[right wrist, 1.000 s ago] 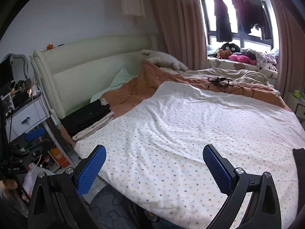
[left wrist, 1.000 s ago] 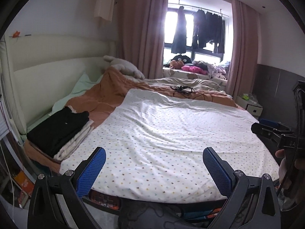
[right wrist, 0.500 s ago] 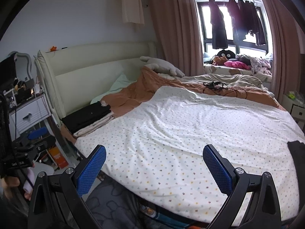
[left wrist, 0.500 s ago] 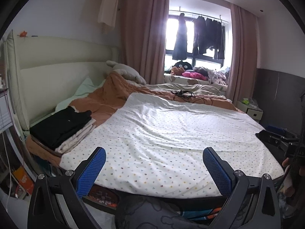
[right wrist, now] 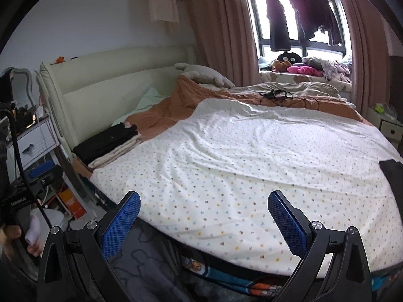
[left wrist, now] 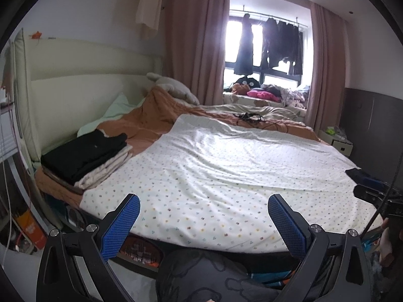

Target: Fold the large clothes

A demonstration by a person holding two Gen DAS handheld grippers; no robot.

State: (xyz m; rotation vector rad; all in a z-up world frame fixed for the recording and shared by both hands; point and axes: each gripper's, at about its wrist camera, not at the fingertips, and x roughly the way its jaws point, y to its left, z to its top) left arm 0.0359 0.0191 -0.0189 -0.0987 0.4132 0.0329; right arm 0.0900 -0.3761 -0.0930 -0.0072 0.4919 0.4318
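A plush toy (left wrist: 173,86) lies by the headboard (left wrist: 83,93); curtains (left wrist: 196,40) frame the window (left wrist: 267,42); a nightstand (left wrist: 336,141) stands beside the bed.

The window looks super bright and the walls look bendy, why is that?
Left wrist view: daylight through the window washes the panes out to white, so the hanging clothes show as dark shapes. Right wrist view: the window is less glaring. Both views: the fisheye lens curves the headboard and darkens the corners.

Soft matt cotton-looking sheet (left wrist: 226,166), lightly wrinkled, tiny dots. Smooth padded leathery headboard (left wrist: 83,93). Matt black plastic gripper (left wrist: 203,222) arms, textured blue rubbery pads (left wrist: 121,226), shiny metal screws (left wrist: 92,227).
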